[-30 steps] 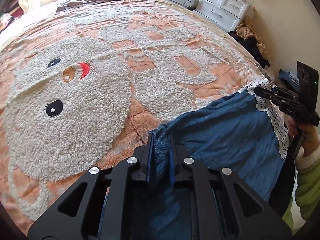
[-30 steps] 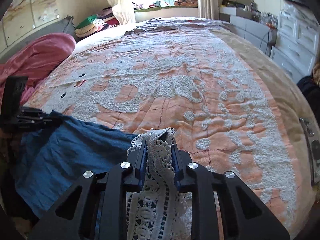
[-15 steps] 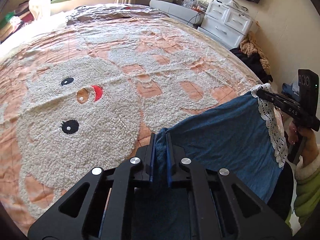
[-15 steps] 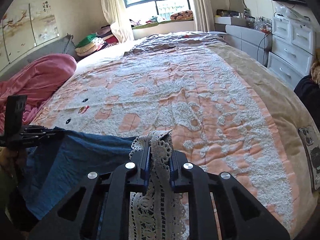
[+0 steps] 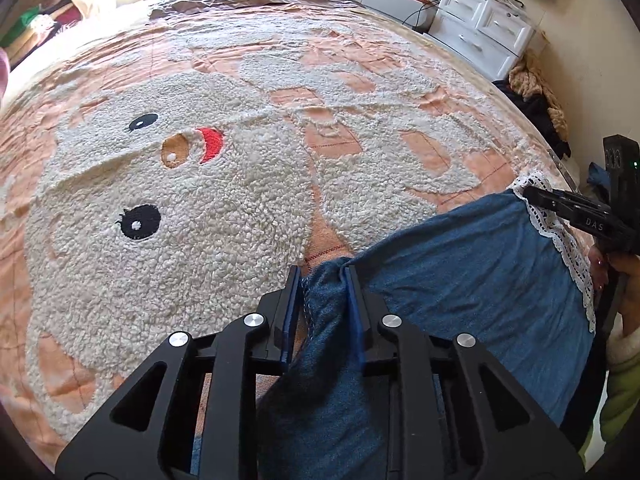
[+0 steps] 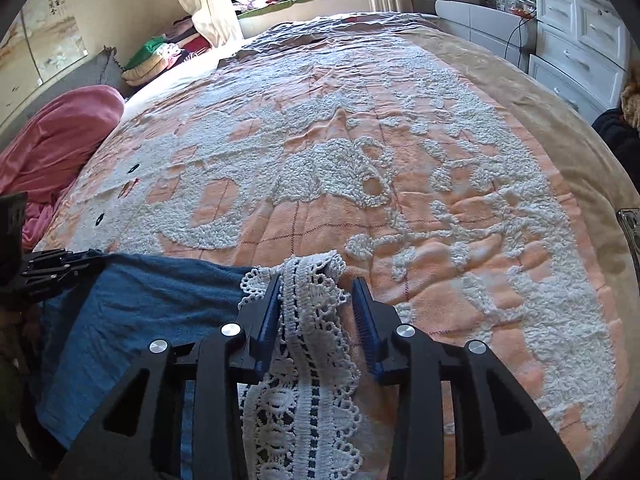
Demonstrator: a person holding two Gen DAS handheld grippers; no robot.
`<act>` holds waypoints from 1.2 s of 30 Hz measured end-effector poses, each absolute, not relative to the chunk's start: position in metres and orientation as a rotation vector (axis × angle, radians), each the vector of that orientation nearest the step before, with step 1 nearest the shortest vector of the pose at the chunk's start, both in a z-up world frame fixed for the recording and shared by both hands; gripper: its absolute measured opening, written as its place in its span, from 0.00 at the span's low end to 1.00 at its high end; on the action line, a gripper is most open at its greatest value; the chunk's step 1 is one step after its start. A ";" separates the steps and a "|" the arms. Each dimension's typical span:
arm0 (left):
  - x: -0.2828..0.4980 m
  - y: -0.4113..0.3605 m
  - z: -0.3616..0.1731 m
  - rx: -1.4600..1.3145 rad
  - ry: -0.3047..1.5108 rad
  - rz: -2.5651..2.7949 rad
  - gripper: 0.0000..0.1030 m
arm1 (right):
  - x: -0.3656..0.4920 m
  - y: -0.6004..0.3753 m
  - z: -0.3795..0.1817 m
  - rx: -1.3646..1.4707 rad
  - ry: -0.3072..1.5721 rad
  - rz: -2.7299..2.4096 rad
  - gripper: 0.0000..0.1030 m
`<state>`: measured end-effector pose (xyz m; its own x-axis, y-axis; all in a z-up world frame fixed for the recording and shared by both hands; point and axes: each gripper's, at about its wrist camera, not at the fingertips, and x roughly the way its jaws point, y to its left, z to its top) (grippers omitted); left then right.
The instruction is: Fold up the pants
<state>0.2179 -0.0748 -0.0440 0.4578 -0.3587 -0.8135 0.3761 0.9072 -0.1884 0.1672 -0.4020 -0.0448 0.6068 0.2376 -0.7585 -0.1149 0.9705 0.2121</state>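
Blue denim pants (image 5: 472,280) with a white lace hem (image 6: 308,320) lie over the near edge of the bed. My left gripper (image 5: 322,280) has its jaws parted, with the denim edge loose between them. My right gripper (image 6: 316,292) also has its jaws parted, the lace hem lying slack between them. Each gripper shows in the other's view: the right one (image 5: 576,208) at the lace corner, the left one (image 6: 56,264) at the denim corner.
The bed has an orange and white fleecy blanket with a cartoon face (image 5: 160,184). A pink blanket (image 6: 52,136) lies at the left. White drawers (image 5: 484,28) and a clothes pile (image 5: 540,92) stand on the right. A phone (image 6: 632,228) lies at the bed's right edge.
Both grippers have opened: the jaws that were clamped on the denim edge and on the lace hem now stand apart. The pants have come down onto the bed edge.
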 end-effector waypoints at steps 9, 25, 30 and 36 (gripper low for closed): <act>0.188 -0.054 -0.002 0.029 0.877 -0.389 0.36 | 0.116 -0.401 -0.002 0.116 0.749 0.188 0.63; 0.138 -0.054 -0.049 0.086 0.949 -0.403 0.40 | 0.094 -0.358 -0.047 0.069 0.951 0.278 0.65; 0.148 -0.038 -0.055 -0.013 0.966 -0.428 0.39 | 0.092 -0.358 -0.052 0.080 0.945 0.267 0.66; 0.143 -0.034 -0.044 -0.067 0.968 -0.428 0.47 | 0.085 -0.360 -0.038 0.140 0.926 0.265 0.70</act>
<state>0.1433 -0.0344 -0.0442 0.4902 -0.3814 -0.7837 0.3227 0.9147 -0.2433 0.0847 -0.3604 -0.0378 0.5717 0.2847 -0.7695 -0.1647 0.9586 0.2323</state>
